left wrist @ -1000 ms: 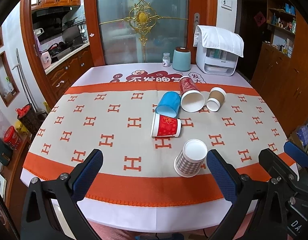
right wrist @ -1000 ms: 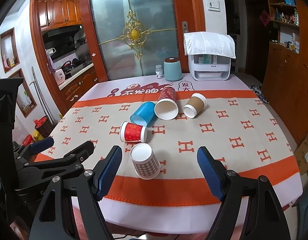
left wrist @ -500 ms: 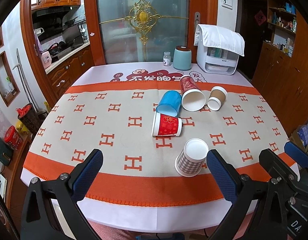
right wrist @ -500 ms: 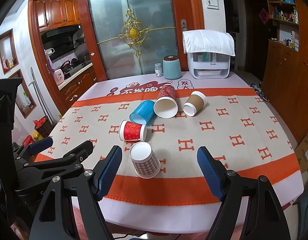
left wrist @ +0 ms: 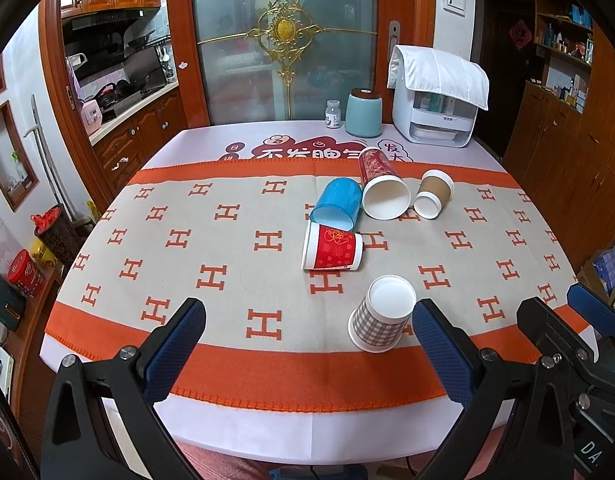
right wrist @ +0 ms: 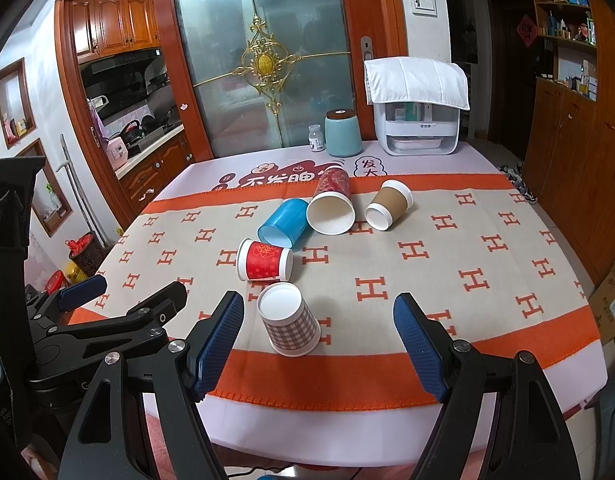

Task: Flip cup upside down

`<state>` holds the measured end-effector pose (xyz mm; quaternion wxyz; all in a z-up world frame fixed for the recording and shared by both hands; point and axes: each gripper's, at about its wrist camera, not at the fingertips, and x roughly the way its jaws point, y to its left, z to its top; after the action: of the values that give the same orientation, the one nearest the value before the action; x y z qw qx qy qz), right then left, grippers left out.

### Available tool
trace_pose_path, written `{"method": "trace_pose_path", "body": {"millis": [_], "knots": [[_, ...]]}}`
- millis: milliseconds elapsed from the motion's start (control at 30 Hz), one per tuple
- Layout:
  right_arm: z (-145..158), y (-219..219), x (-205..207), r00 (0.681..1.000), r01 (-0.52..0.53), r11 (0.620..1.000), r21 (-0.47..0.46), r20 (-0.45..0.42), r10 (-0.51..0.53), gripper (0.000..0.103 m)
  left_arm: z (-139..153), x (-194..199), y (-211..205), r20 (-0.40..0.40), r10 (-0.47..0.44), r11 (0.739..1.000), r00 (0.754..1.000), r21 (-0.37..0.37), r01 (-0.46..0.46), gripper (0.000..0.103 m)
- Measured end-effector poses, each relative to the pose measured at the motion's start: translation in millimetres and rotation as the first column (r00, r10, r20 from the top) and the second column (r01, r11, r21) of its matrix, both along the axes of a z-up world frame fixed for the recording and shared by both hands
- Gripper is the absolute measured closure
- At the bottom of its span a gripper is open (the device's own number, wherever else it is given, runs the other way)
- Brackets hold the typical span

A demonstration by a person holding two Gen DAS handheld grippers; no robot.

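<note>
A checked paper cup stands upside down near the table's front edge. A small red cup, a blue cup, a tall red cup and a brown cup lie on their sides further back. My left gripper is open and empty, with the checked cup just inside its right finger. My right gripper is open and empty, with the checked cup just inside its left finger.
The table carries an orange and beige cloth with H marks. At the back stand a teal canister, a small white bottle and a white appliance. Wooden cabinets line the right wall.
Both grippers have drifted very slightly; the cups have not moved.
</note>
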<state>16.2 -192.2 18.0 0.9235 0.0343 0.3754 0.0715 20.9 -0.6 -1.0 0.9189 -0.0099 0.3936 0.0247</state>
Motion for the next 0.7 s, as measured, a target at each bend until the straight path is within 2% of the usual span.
{"method": "trace_pose_path", "body": {"millis": [700], "knots": [[0.4,-0.8,0.2,1.0,0.002,1.0,0.001,0.005,-0.002,0.024,-2.4,0.3,-2.0,0.003,0.0,1.0,1.0,0.004,0.0,0.001]]}}
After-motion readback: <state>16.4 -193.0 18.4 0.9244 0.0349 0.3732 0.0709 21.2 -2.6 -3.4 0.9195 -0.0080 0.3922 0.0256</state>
